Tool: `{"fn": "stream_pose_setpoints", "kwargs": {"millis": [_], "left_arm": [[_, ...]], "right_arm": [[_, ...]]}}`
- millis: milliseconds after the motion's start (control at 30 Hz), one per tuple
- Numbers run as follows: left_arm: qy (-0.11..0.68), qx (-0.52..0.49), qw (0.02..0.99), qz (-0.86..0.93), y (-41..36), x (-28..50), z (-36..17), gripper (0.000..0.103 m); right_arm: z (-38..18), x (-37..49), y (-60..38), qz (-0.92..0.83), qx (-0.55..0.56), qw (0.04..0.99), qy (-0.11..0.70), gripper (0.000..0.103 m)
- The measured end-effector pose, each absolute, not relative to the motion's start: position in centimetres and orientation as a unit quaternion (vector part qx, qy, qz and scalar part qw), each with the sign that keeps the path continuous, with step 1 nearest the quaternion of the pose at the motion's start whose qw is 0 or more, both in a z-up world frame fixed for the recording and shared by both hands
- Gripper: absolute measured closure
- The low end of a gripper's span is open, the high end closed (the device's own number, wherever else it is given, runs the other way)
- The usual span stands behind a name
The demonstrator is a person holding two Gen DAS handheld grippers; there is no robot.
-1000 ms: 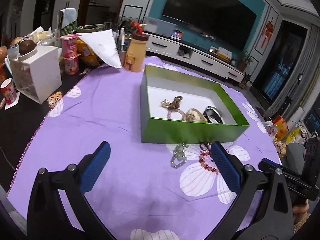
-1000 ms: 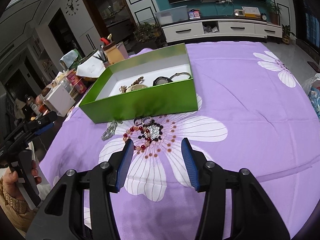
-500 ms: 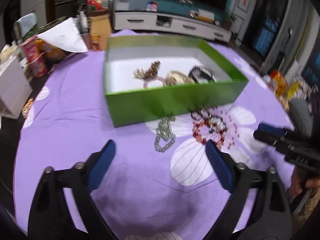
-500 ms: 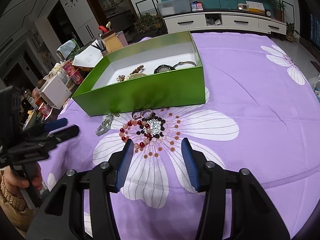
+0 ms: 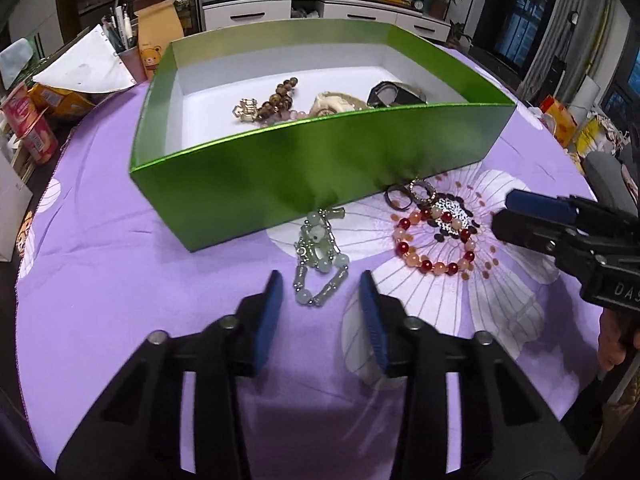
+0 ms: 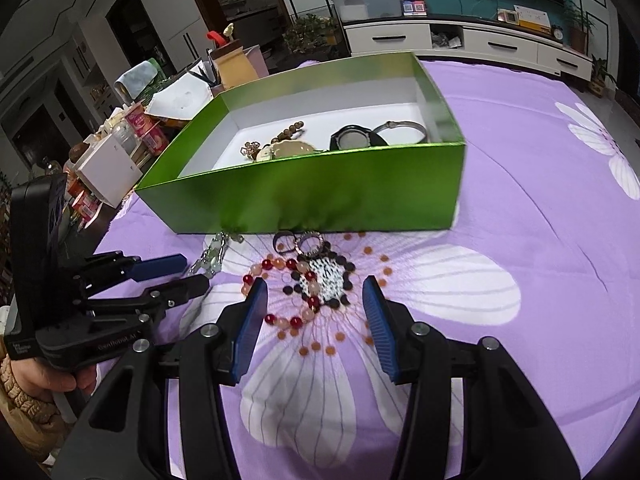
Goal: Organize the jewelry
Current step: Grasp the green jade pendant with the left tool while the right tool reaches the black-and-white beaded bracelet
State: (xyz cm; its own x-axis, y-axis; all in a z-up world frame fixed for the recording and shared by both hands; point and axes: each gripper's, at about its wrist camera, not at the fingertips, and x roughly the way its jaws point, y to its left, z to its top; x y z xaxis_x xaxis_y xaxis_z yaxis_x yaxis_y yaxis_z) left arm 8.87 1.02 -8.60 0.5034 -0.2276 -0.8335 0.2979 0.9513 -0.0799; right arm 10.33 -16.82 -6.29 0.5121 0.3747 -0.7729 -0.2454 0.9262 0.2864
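A green box [image 5: 320,168] [image 6: 320,196] on the purple cloth holds a brown bead bracelet [image 5: 276,98], a pale pendant and a black watch [image 6: 352,140]. In front of it lie a pale green bead chain [image 5: 320,256] [image 6: 212,258], a red and pink bead bracelet [image 5: 432,248] [image 6: 296,300] and two rings [image 5: 412,196] [image 6: 298,242]. My left gripper [image 5: 320,288] is open, just short of the green chain. My right gripper [image 6: 314,296] is open, its tips either side of the red bracelet.
Past the cloth's left edge stand a paper cup holder with pens [image 5: 156,44], snack cans [image 5: 32,132], a white box [image 6: 108,168] and papers. A TV cabinet [image 6: 460,40] runs along the back. The purple flowered cloth [image 6: 540,208] stretches right of the box.
My left gripper has swung right and moved in toward the green chain, its jaws narrowing. My right gripper has moved forward over the red bracelet.
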Motion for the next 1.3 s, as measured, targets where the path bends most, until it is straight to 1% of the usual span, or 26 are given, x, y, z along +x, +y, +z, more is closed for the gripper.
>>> {"fn": "stream_pose_setpoints", "kwargs": {"millis": [67,133,167,200,300,567,800,1100,1300], "left_arm": [[0.472,0.043,0.867,-0.156,0.8,9.0,-8.8,0.071],[0.47,0.049,0.867,-0.157,0.7,9.0,-8.8,0.072],[0.469,0.049,0.868,-0.157,0.7,9.1,-8.8,0.077],[0.467,0.046,0.869,-0.158,0.8,9.2,-8.8,0.078],[0.465,0.032,0.87,-0.163,1.3,9.5,-8.9,0.08],[0.462,0.025,0.871,-0.165,1.4,9.7,-8.9,0.082],[0.467,-0.004,0.868,-0.166,2.5,9.8,-8.9,0.085],[0.476,-0.004,0.867,-0.15,2.5,9.8,-8.9,0.086],[0.48,0.005,0.866,-0.139,2.0,9.9,-8.8,0.085]], "right_arm": [[-6.6,10.9,-16.3,0.177,0.06,0.868,0.46,0.055],[-7.0,11.5,-15.7,0.168,0.045,0.869,0.463,0.062],[-7.2,11.8,-15.5,0.163,0.039,0.869,0.465,0.063],[-7.4,12.1,-15.4,0.159,0.036,0.869,0.467,0.064],[-7.7,12.8,-15.3,0.15,0.038,0.869,0.469,0.065],[-7.5,13.3,-15.9,0.143,0.053,0.874,0.462,0.065],[-7.3,13.2,-16.1,0.142,0.057,0.876,0.457,0.065],[-6.6,12.7,-16.9,0.147,0.075,0.881,0.443,0.065],[-6.4,12.7,-17.4,0.149,0.082,0.878,0.448,0.065]]}}
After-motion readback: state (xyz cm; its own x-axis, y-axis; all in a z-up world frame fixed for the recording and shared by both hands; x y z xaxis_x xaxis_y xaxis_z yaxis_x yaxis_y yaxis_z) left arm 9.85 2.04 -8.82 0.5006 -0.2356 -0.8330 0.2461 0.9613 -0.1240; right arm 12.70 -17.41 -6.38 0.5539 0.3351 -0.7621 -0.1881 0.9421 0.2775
